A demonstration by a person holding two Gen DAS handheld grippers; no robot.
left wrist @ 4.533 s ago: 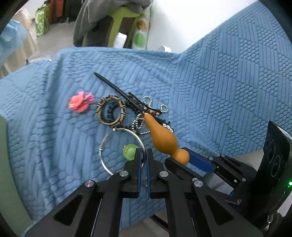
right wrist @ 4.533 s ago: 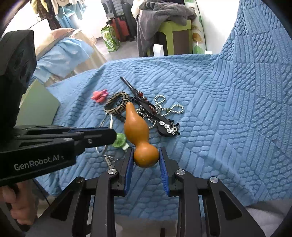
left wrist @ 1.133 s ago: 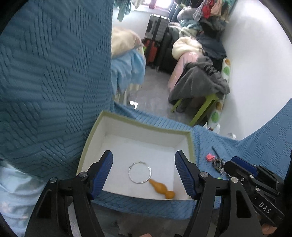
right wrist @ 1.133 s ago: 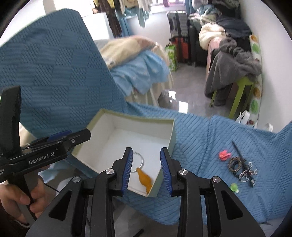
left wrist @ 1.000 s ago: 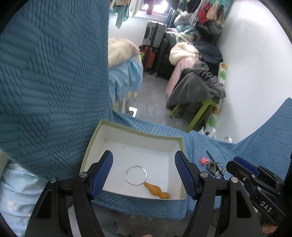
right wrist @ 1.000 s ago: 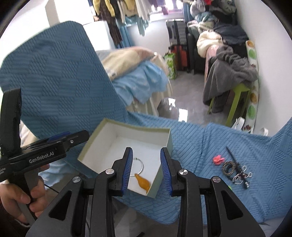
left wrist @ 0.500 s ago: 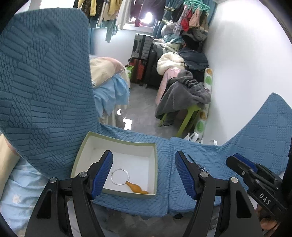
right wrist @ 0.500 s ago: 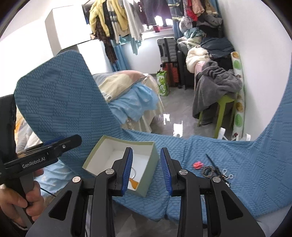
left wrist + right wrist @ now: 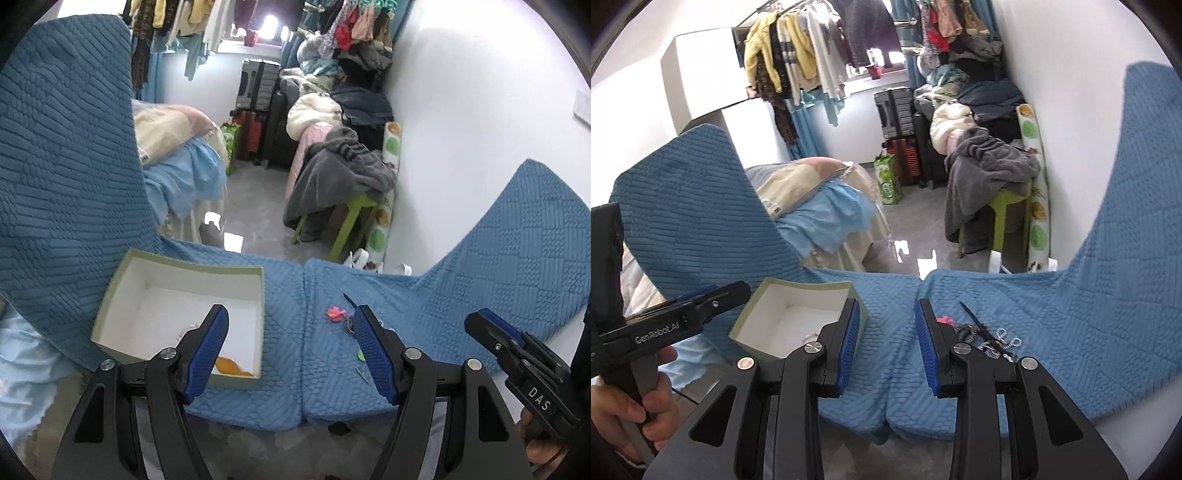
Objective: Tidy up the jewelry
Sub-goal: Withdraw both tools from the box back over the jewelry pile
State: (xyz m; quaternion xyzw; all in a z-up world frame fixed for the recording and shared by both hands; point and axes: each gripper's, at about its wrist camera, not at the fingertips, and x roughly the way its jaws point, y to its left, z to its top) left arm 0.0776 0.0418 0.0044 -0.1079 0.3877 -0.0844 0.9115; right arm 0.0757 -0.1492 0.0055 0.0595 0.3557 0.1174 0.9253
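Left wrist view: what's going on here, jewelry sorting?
Yes. A person holds tongs in each hand above a blue cloth. Both the left tongs and right tongs are open and empty. The box has an orange gourd in it. A pink piece, a green bit and a tangle of jewelry lie on the cloth, yet to be sorted.

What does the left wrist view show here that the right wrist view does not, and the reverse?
Only the left wrist view shows the orange gourd charm lying in the box's near corner and a small green piece on the cover. Only the right wrist view shows the beaded chain loops beside the dark hair clip, and the hand on the left gripper's handle. Both show the pale green box, the blue quilted cover, the pink piece, and both the left gripper and right gripper with jaws apart and empty.
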